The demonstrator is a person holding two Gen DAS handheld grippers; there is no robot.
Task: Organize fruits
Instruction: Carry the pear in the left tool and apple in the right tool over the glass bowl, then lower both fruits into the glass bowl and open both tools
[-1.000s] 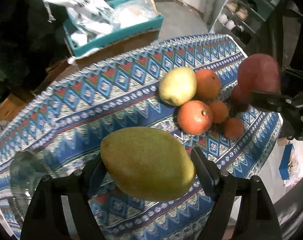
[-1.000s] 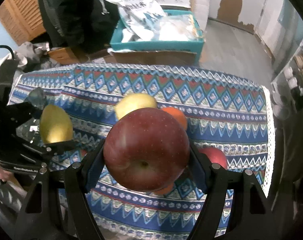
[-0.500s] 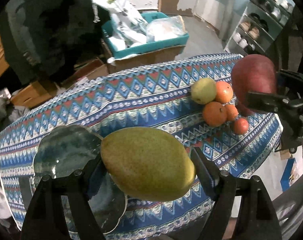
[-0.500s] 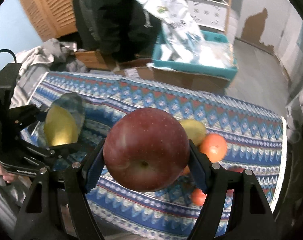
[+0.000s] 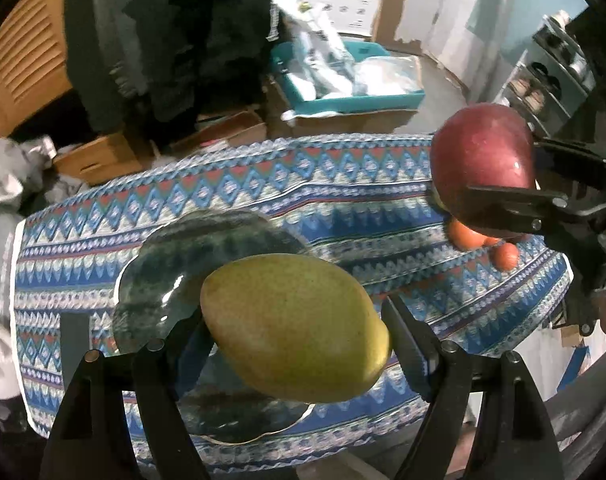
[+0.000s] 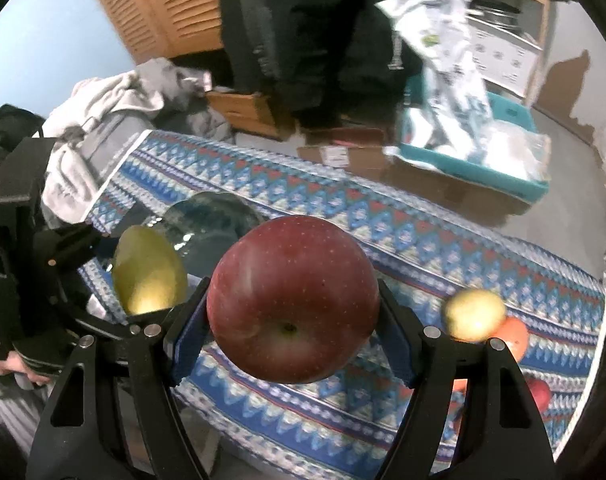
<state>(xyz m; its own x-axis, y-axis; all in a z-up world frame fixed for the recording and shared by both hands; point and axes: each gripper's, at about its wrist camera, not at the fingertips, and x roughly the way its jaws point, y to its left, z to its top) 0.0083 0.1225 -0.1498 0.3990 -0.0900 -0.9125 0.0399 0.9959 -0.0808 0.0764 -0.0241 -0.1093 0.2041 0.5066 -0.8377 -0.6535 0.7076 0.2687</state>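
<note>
My left gripper [image 5: 297, 330] is shut on a yellow-green mango [image 5: 295, 326], held in the air above a dark glass plate [image 5: 183, 256] on the patterned tablecloth [image 5: 343, 184]. My right gripper [image 6: 293, 312] is shut on a dark red apple [image 6: 293, 304], lifted over the cloth to the right of the plate [image 6: 211, 220]. Each view shows the other gripper's fruit: the apple [image 5: 483, 160] at the right, the mango [image 6: 149, 276] at the left. The remaining fruit, a yellow one [image 6: 475, 314], oranges [image 6: 513, 338] and a red one [image 6: 541, 394], lies at the table's right end.
Beyond the table stand a teal bin [image 5: 355, 96] with plastic bags, cardboard boxes [image 5: 99, 156], a person in dark clothes [image 6: 303, 20] and a heap of grey cloth [image 6: 115, 108]. A shelf unit [image 5: 551, 76] is at the far right. A hand [image 6: 7, 368] grips the left tool.
Both grippers have swept left across the table with their fruit, away from the fruit pile. The glass plate has come fully into view under the mango.
</note>
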